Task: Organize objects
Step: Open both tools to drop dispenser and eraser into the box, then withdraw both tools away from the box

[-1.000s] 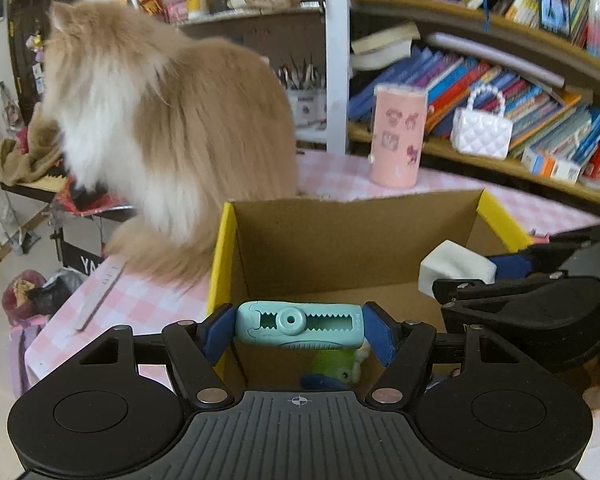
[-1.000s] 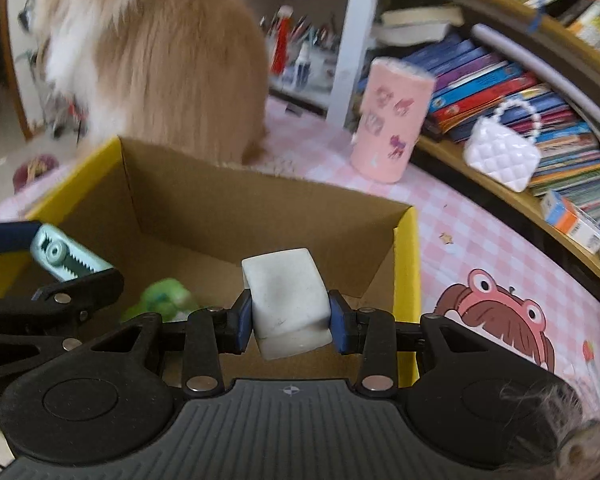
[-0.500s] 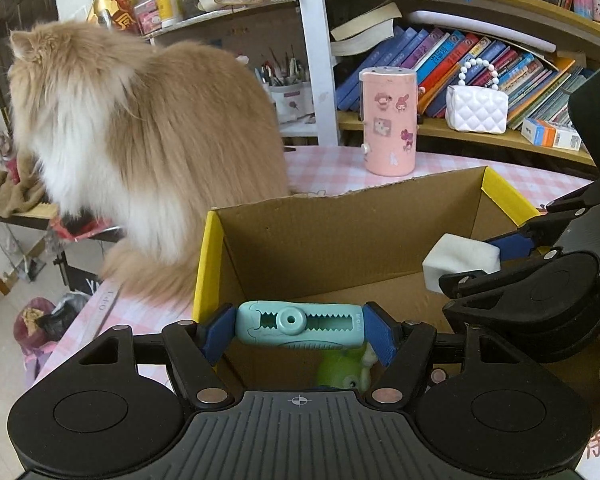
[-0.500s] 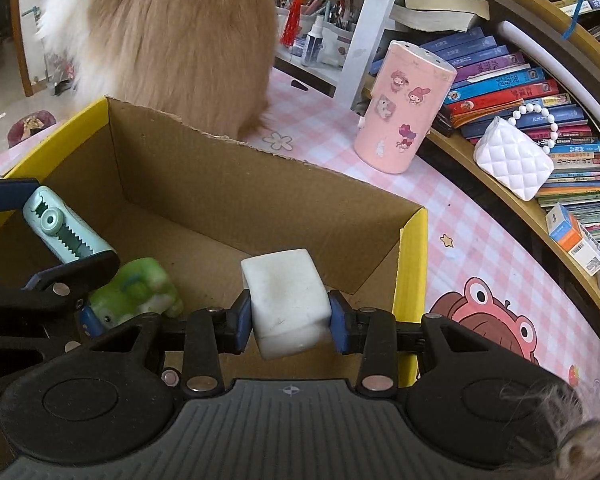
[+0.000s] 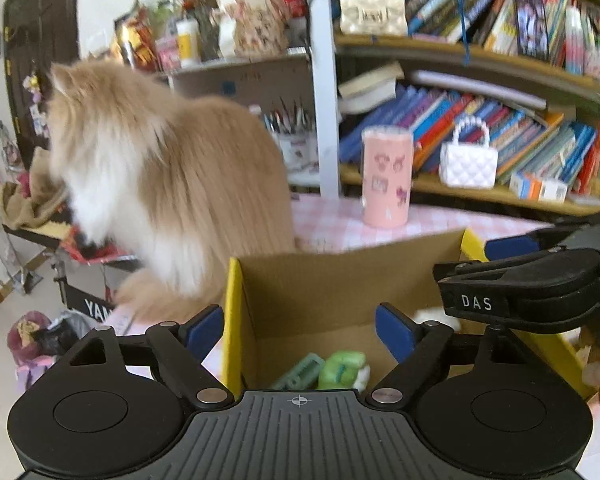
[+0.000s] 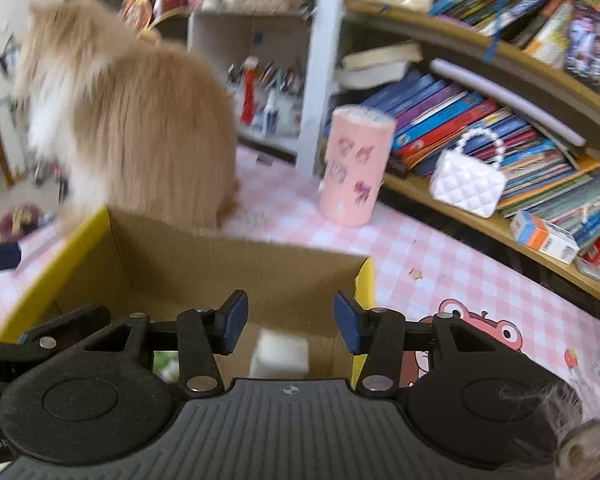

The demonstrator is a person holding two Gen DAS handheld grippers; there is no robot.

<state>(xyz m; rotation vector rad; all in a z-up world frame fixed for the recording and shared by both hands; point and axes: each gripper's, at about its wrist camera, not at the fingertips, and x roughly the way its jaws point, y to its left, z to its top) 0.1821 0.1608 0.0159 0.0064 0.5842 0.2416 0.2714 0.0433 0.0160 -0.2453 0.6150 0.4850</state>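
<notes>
Mint-green toothed plastic clip (image 5: 298, 374) and white foam cube (image 6: 280, 354) lie on the floor of the yellow-edged cardboard box (image 5: 340, 280), beside a green toy (image 5: 342, 368). Left gripper (image 5: 299, 332) and right gripper (image 6: 291, 322) hover above, jaws just opened, nothing between them. Fluffy tan cat (image 5: 160, 184) sits behind.

Both feeds bright, soft daylight, no glare I can see. Heavy motion blur: cat (image 5: 168, 184) and bookshelf (image 6: 500, 120) smeared, rig body sharp. Strong fisheye bend at edges, dark corners.
</notes>
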